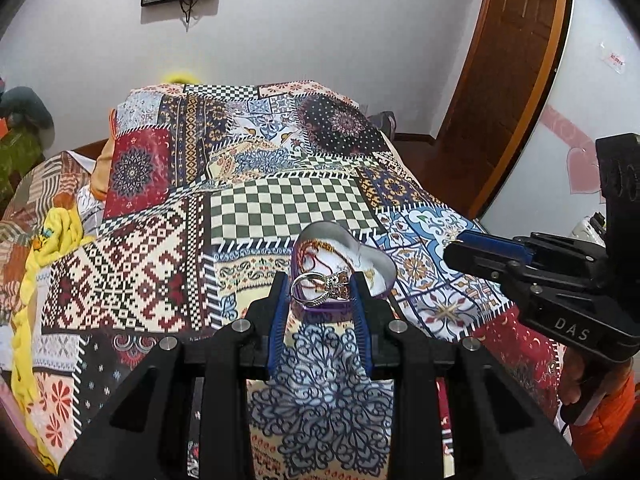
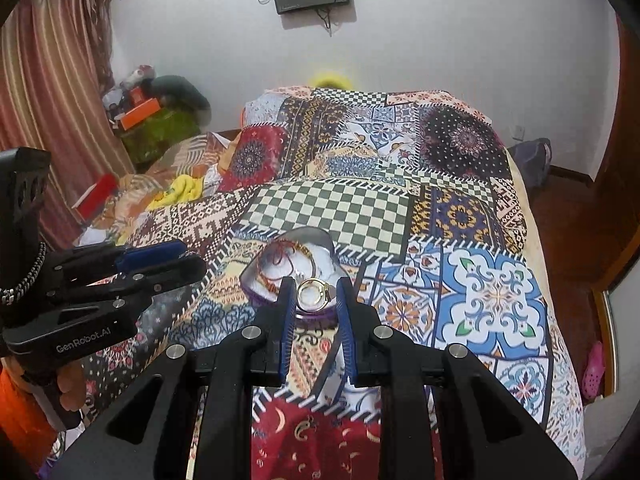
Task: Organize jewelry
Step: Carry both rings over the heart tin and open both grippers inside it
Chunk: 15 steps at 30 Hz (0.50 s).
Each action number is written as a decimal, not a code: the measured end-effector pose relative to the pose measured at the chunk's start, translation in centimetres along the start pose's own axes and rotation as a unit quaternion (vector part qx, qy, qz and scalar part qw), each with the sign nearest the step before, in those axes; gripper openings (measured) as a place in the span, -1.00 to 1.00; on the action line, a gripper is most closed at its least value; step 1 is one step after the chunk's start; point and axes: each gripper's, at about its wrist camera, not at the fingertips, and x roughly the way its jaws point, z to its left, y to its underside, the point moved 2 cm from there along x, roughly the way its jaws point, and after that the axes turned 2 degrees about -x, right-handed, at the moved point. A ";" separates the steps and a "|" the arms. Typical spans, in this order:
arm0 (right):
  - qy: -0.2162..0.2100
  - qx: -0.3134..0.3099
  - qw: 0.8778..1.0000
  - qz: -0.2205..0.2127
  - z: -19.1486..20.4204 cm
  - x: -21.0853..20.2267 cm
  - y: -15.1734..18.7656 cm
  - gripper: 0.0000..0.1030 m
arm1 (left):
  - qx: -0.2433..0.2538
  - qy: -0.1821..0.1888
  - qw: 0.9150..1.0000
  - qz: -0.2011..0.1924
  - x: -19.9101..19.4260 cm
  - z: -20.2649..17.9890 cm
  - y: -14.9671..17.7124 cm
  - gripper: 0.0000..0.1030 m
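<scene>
A heart-shaped purple box with a white lining lies on the patterned bedspread; it also shows in the right wrist view. Red and gold cords lie inside it. My left gripper is shut on a silver ring with a jewelled top, held over the box's near edge. My right gripper is shut on a gold ring, held over the box's near edge. Each gripper shows from the side in the other's view: the right one, the left one.
The patchwork bedspread covers the bed. A yellow cloth lies at the bed's left edge. A curtain and clutter stand at the left, a wooden door at the right. Screens hang on the back wall.
</scene>
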 end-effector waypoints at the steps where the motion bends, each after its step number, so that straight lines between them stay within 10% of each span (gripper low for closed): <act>1: -0.001 0.000 1.000 0.000 -0.1 0.2 -0.1 -0.64 | 0.001 0.000 1.000 0.000 0.2 0.0 -0.1 -0.43; 15: -0.016 -0.009 1.000 0.022 -0.1 3.6 -0.3 -0.64 | 0.013 0.005 1.000 0.015 3.9 0.1 -0.7 -0.43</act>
